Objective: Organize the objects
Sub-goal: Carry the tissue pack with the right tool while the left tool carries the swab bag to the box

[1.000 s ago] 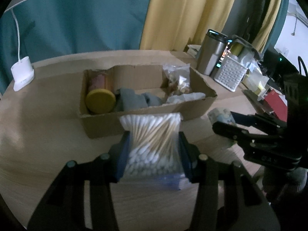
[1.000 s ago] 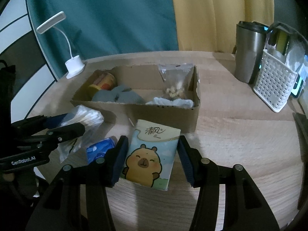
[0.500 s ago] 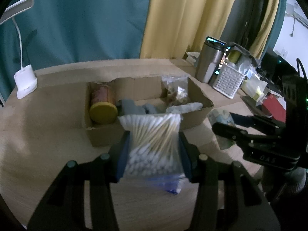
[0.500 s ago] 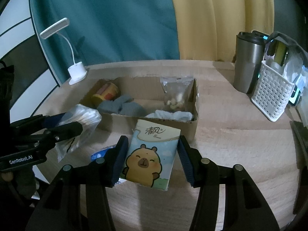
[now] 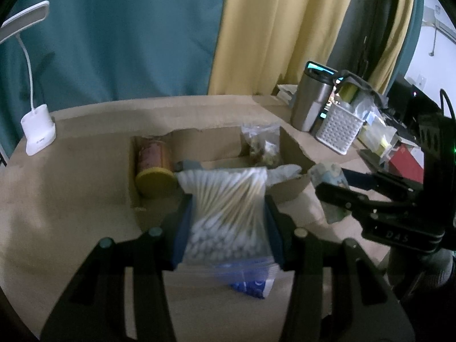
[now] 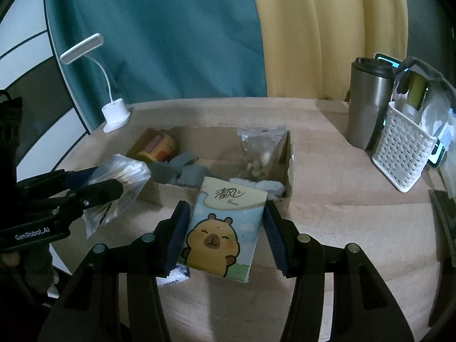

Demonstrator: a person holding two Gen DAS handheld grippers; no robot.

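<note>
- Cotton-swab bag (image 5: 228, 213) is clamped in your left gripper (image 5: 226, 222), sticks running lengthwise toward the cardboard box (image 5: 293, 145).
- Your right gripper (image 6: 225, 228) clenches the tissue pack (image 6: 225, 228), long axis pointing boxward, above the table (image 6: 342, 213).

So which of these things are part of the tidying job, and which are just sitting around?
Part of the job:
- cotton swab bag, held in the left tool
- tissue pack, held in the right tool
- cardboard box holding a yellow-lidded can, grey cloth and snack bag

Just lying about:
- desk lamp
- steel tumbler
- white basket
</note>
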